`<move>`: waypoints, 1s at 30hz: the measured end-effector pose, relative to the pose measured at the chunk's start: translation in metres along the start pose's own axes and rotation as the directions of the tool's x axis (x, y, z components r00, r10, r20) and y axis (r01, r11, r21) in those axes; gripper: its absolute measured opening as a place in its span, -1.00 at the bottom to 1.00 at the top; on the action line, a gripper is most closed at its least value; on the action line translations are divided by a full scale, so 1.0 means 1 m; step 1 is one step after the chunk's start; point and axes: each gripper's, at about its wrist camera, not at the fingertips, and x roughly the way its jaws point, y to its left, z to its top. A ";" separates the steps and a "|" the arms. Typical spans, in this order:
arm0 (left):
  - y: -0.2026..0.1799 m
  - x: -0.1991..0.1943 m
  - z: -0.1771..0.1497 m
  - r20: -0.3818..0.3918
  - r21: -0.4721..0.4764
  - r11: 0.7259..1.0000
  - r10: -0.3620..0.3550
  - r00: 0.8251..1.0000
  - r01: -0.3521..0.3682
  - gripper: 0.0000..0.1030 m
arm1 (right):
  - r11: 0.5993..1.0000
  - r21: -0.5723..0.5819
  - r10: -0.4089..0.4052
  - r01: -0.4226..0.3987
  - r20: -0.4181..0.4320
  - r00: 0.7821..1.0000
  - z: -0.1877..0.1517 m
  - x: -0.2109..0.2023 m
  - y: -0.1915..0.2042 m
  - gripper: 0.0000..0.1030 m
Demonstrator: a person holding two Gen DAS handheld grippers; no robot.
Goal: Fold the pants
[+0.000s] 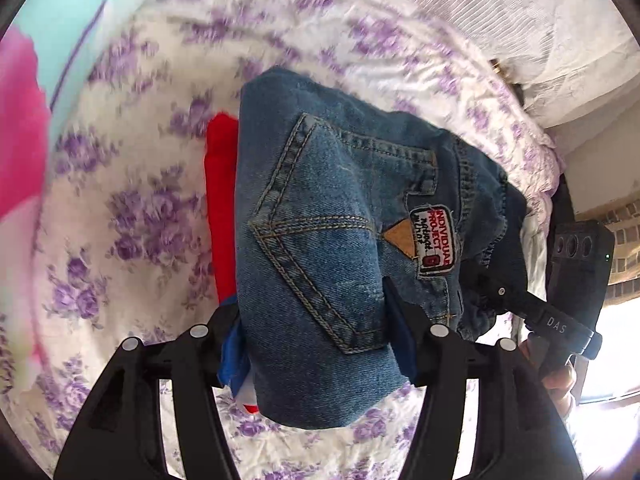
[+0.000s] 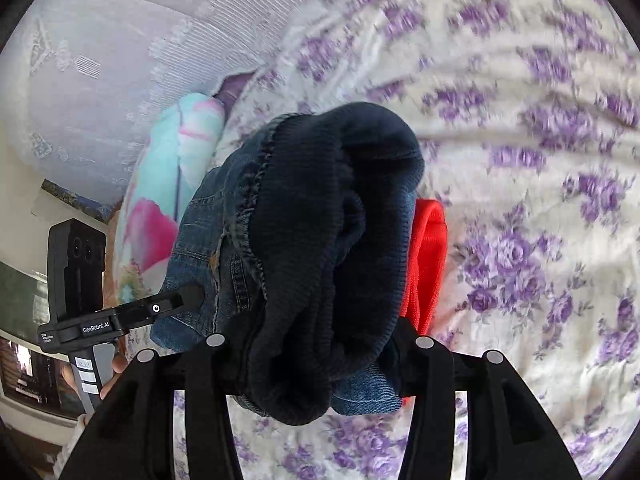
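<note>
I see both grippers, left [image 1: 316,344] and right [image 2: 320,364], clamped on the jeans [image 1: 340,240]. Bedsheet [image 1: 132,208] lies open from 9 to 12 o'clock. Red cloth [image 1: 222,200] is mostly hidden behind the denim.

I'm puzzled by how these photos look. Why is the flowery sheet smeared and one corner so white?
Left wrist view: the purple-flowered white bedsheet is motion-blurred, the blue denim jeans stay sharp, and window glare whitens the lower right. Right wrist view: the fisheye bends the sheet, which is again smeared.
</note>
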 end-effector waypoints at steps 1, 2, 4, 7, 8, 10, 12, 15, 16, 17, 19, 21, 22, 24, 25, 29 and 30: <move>0.008 0.009 -0.006 0.006 -0.009 1.000 -0.018 1.000 0.019 0.32 | 0.999 -0.008 0.038 -0.038 0.019 0.999 -0.006 0.005 -0.007 0.12; 0.016 0.010 -0.010 0.026 -0.024 0.998 -0.066 0.998 0.066 0.35 | 0.996 -0.016 0.083 -0.083 0.046 0.995 -0.010 0.005 -0.011 0.13; 0.029 0.010 -0.012 0.038 -0.077 0.987 -0.137 0.990 0.140 0.40 | 0.994 -0.011 0.107 -0.107 0.066 0.992 -0.011 0.004 -0.014 0.17; 0.016 -0.008 -0.019 0.059 -0.049 0.995 -0.082 0.995 0.085 0.35 | 0.998 -0.060 0.016 -0.011 0.089 0.996 -0.009 -0.007 0.002 0.30; 0.005 -0.022 -0.026 0.077 -0.009 0.999 -0.040 0.996 0.041 0.35 | 0.994 -0.097 -0.047 0.056 0.101 0.994 -0.011 -0.014 0.012 0.30; -0.013 -0.050 -0.045 0.128 0.053 0.998 0.038 0.991 -0.045 0.38 | 0.972 -0.169 -0.137 0.160 0.143 0.980 -0.021 -0.038 0.031 0.31; -0.031 -0.087 -0.075 0.210 0.092 0.979 0.160 0.964 -0.182 0.66 | 0.940 -0.226 -0.199 0.256 0.246 0.949 -0.044 -0.074 0.051 0.52; -0.057 -0.141 -0.134 0.359 0.091 0.905 0.360 0.861 -0.416 0.88 | 0.865 -0.280 -0.313 0.416 0.346 0.884 -0.097 -0.119 0.083 0.90; -0.065 -0.158 -0.151 0.394 0.072 0.885 0.399 0.828 -0.461 0.88 | 0.848 -0.294 -0.334 0.441 0.351 0.875 -0.111 -0.126 0.093 0.93; -0.071 -0.172 -0.166 0.421 0.044 0.870 0.429 0.799 -0.490 0.89 | 0.831 -0.297 -0.364 0.471 0.350 0.863 -0.126 -0.131 0.103 0.92; -0.084 -0.199 -0.193 0.450 -0.035 0.837 0.502 0.739 -0.546 0.89 | 0.806 -0.264 -0.440 0.529 0.330 0.835 -0.158 -0.143 0.115 0.92; -0.095 -0.222 -0.219 0.458 -0.112 0.808 0.559 0.691 -0.579 0.90 | 0.805 -0.220 -0.480 0.551 0.302 0.823 -0.182 -0.153 0.129 0.92; -0.100 -0.232 -0.232 0.458 -0.132 0.801 0.572 0.680 -0.584 0.90 | 0.806 -0.200 -0.496 0.556 0.283 0.821 -0.192 -0.160 0.136 0.92; -0.112 -0.249 -0.256 0.469 -0.139 0.798 0.575 0.671 -0.587 0.90 | 0.812 -0.180 -0.503 0.555 0.267 0.822 -0.213 -0.177 0.145 0.92; -0.118 -0.256 -0.267 0.477 -0.135 0.795 0.576 0.664 -0.592 0.89 | 0.811 -0.177 -0.504 0.558 0.272 0.819 -0.223 -0.187 0.153 0.92; -0.141 -0.281 -0.310 0.511 -0.112 0.795 0.561 0.652 -0.596 0.89 | 0.820 -0.163 -0.491 0.549 0.292 0.820 -0.254 -0.228 0.172 0.92; -0.145 -0.286 -0.320 0.520 -0.104 0.803 0.547 0.656 -0.587 0.90 | 0.827 -0.154 -0.483 0.541 0.298 0.823 -0.261 -0.239 0.175 0.92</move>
